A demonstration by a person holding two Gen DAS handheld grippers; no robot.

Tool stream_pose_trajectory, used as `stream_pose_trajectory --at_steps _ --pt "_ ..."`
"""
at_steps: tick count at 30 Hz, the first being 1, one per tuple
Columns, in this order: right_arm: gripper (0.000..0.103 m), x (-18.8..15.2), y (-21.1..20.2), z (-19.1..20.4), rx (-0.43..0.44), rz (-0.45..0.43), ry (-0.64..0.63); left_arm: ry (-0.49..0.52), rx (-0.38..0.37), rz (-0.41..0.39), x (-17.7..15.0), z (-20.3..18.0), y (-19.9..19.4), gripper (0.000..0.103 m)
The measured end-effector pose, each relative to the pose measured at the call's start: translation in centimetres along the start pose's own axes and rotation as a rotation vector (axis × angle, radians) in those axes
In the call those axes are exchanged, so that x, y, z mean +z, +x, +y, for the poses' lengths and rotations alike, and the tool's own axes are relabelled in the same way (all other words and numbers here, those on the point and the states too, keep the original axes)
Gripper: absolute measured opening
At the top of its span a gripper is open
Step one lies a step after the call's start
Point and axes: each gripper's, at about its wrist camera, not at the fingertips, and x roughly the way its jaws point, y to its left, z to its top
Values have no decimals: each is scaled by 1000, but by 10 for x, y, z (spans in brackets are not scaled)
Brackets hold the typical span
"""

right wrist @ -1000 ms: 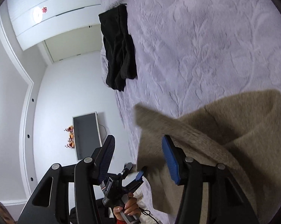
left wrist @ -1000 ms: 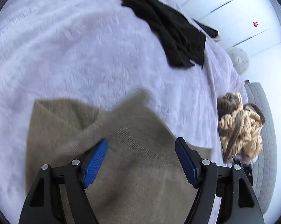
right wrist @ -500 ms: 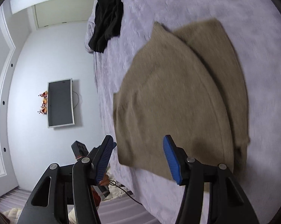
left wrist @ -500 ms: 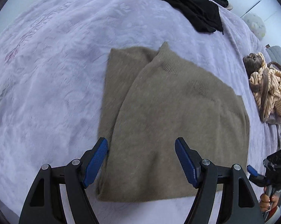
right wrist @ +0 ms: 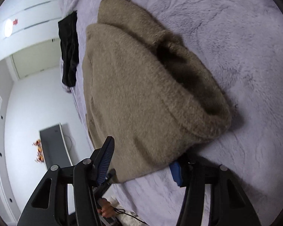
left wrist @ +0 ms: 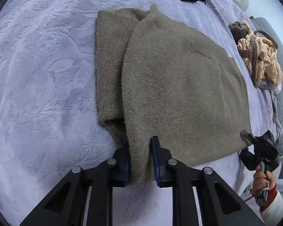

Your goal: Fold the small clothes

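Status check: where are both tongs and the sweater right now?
Left tongs shut on tan sweater near hem. Right tongs open, straddling sweater edge. Black garment lies apart, nothing in the way.

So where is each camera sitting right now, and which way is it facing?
Left wrist: on the left tool, looking forward and down along its fingers at the brown sweater on the lavender blanket; the tool is shut on the sweater's near hem, and the person's right hand shows at the edge.
Right wrist: on the right tool, looking across the bed toward the wall TV; its jaws stand open astride the sweater's edge.
Shared: sweater, blanket, black garment.
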Motion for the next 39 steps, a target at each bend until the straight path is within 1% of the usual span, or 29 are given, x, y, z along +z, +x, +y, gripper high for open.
stream_pose_trajectory --at_steps 1,2,3,5,7,9,12,13,15,16,17,18,19,20,21,22,23,24,29,30,31,35,37,39 --pt "9 1 -1 2 -10 -10 9 10 -19 -7 -2 2 -7 8" --pt "9 0 -5 6 -20 -14 -6 18 -35 -22 -5 5 -15 8" --pt "9 -3 -11 16 -29 -20 -58 23 -37 -29 -9 8 -20 8" --pt "9 -8 -25 27 -74 -24 -148 25 -28 -13 -19 17 -18 8" --pt "9 -11 -30 28 -172 -30 -202 28 -7 13 -31 28 -5 8" --pt "9 -7 -27 14 -257 -24 -196 9 -31 3 -37 35 2 8" --pt "9 -3 -20 -2 -279 -18 -145 2 -38 -22 -38 36 -2 8" --pt "9 -4 -20 0 -290 -26 -154 11 -30 -31 -40 35 -4 8" --pt "13 -9 -22 7 -315 -33 -183 19 0 -55 -43 35 -10 9" --pt "13 -13 -23 11 -327 -31 -189 14 24 -64 -44 34 -13 20" --pt "13 -19 -22 18 -340 -28 -195 3 48 -68 -45 34 -15 28" --pt "14 -25 -21 25 -344 -20 -205 -12 75 -74 -46 35 -18 50" --pt "18 -29 -21 29 -345 -10 -216 -26 92 -84 -46 35 -19 65" --pt "26 -38 -18 35 -348 7 -237 -37 102 -96 -48 36 -21 68" --pt "31 -45 -12 40 -347 24 -253 -45 106 -103 -49 38 -23 68" --pt "49 -52 -5 46 -341 43 -269 -56 107 -101 -49 38 -23 68" --pt "55 -62 4 52 -330 72 -287 -64 105 -98 -50 40 -23 68" --pt "58 -72 12 57 -320 95 -303 -71 104 -95 -50 40 -22 68" --pt "58 -104 62 75 -258 224 -334 -77 134 -66 -52 43 -14 68" --pt "58 -110 74 78 -239 248 -336 -82 136 -63 -54 45 -13 73" --pt "58 -115 85 80 -220 271 -331 -91 133 -61 -56 46 -13 81" --pt "58 -130 129 84 -143 334 -280 -134 114 -42 -65 56 -8 81" --pt "58 -133 147 80 -125 348 -244 -152 93 -29 -66 62 -4 81" --pt "58 -135 165 72 -113 355 -181 -159 82 -18 -65 64 -2 81"
